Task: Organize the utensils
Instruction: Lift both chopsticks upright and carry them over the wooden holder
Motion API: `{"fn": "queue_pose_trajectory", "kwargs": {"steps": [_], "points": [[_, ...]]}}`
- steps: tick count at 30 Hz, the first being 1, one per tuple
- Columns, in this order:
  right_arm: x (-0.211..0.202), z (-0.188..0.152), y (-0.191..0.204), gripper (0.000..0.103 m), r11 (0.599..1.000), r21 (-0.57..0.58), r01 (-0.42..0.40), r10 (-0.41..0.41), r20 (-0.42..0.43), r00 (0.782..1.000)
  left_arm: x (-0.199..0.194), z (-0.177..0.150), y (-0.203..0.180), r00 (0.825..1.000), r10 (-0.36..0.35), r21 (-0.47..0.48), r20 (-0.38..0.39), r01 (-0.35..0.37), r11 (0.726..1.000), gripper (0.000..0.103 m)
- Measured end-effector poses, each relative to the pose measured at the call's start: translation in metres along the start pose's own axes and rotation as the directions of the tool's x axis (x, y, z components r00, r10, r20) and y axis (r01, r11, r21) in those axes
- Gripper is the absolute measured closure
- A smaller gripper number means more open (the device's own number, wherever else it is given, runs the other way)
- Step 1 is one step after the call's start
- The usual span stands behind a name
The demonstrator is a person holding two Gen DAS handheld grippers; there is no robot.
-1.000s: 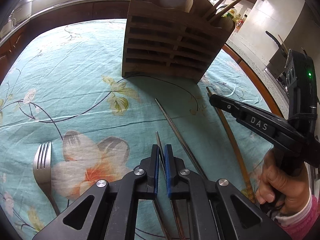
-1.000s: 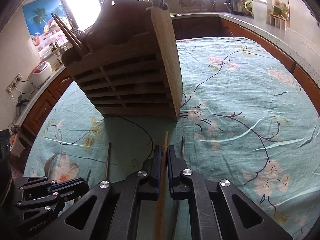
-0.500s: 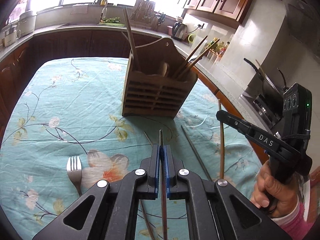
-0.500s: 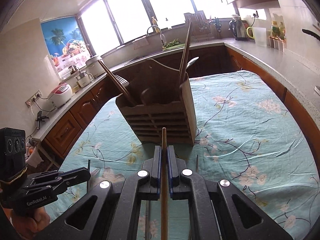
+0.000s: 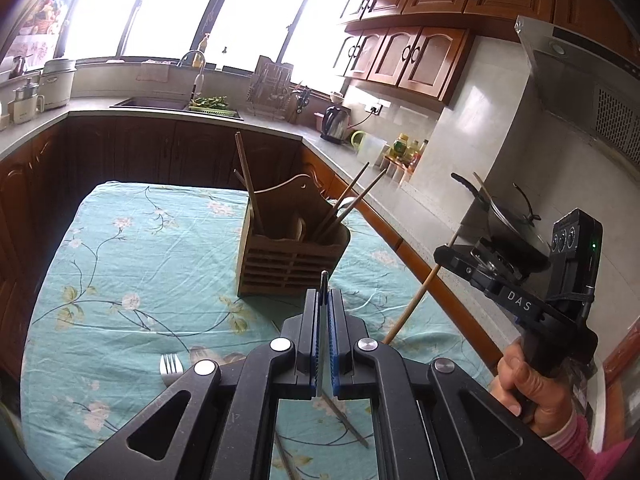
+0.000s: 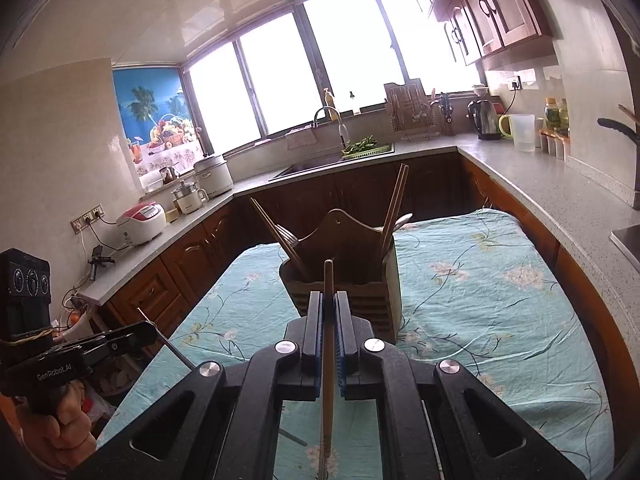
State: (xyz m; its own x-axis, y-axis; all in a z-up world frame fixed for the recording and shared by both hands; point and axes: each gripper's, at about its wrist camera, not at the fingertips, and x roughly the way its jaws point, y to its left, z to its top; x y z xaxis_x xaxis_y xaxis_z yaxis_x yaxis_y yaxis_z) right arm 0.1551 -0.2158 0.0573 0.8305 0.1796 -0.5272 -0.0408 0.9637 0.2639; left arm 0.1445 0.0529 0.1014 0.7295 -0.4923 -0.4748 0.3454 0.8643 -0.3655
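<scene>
A: What do we hold right now?

B: Two tools, one chopstick each. Our left tool [image 5: 323, 304] is clenched on a thin metal chopstick [image 5: 322, 280], whose tip pokes up just past the blue pads. Our right tool [image 6: 329, 304] is clamped on a wooden chopstick [image 6: 328, 280], which runs up between the fingers and out beyond them.

A: And the holder?

B: One wooden utensil holder [image 5: 292, 256] stands upright on the bench [image 5: 140, 264], which is covered by a teal floral cloth. Both tools are raised above the cloth, on the near side of the holder.

A: What do we count inside it?

B: From the right wrist view, two wooden chopsticks [image 6: 394, 204] lean out of one end compartment, and two more [image 6: 276, 232] lean out of the other end beside fork tines; a spoon bowl also peeks over the rim. The exact compartments we cannot tell.

A: What lies loose on the cloth?

B: One fork [image 5: 171, 368], close beside our left tool, only its tines showing. Under the left tool we see two thin metal chopsticks [image 5: 346, 420] lying flat.
</scene>
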Motion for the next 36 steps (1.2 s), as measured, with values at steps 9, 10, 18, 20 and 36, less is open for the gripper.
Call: {"fn": "queue_pose_trajectory", "kwargs": {"steps": [9, 10, 18, 20, 36], "points": [[-0.002, 0.011, -0.004, 0.098, 1.0, 0.004, 0.014, -0.015, 0.04, 0.999, 0.007, 0.011, 0.005, 0.999, 0.01, -0.003, 0.031, -0.01, 1.0, 0.101], [-0.002, 0.012, -0.005, 0.098, 1.0, 0.007, 0.015, -0.016, 0.044, 0.999, 0.007, 0.012, 0.005, 0.999, 0.011, -0.003, 0.035, -0.011, 1.0, 0.101], [-0.005, 0.026, -0.008, 0.098, 0.999, 0.019, 0.026, -0.028, 0.096, 0.995, 0.009, 0.031, 0.012, 0.996, 0.016, -0.012, 0.09, -0.015, 1.0, 0.101], [-0.005, 0.031, -0.009, 0.098, 0.999, 0.023, 0.027, -0.029, 0.114, 0.993, 0.01, 0.036, 0.015, 0.994, 0.018, -0.017, 0.111, -0.016, 1.0, 0.101], [0.018, 0.107, -0.019, 0.098, 0.997, 0.046, 0.057, -0.068, 0.29, 0.955, 0.04, 0.093, 0.032, 0.961, 0.038, -0.023, 0.275, -0.033, 0.999, 0.101]]}}
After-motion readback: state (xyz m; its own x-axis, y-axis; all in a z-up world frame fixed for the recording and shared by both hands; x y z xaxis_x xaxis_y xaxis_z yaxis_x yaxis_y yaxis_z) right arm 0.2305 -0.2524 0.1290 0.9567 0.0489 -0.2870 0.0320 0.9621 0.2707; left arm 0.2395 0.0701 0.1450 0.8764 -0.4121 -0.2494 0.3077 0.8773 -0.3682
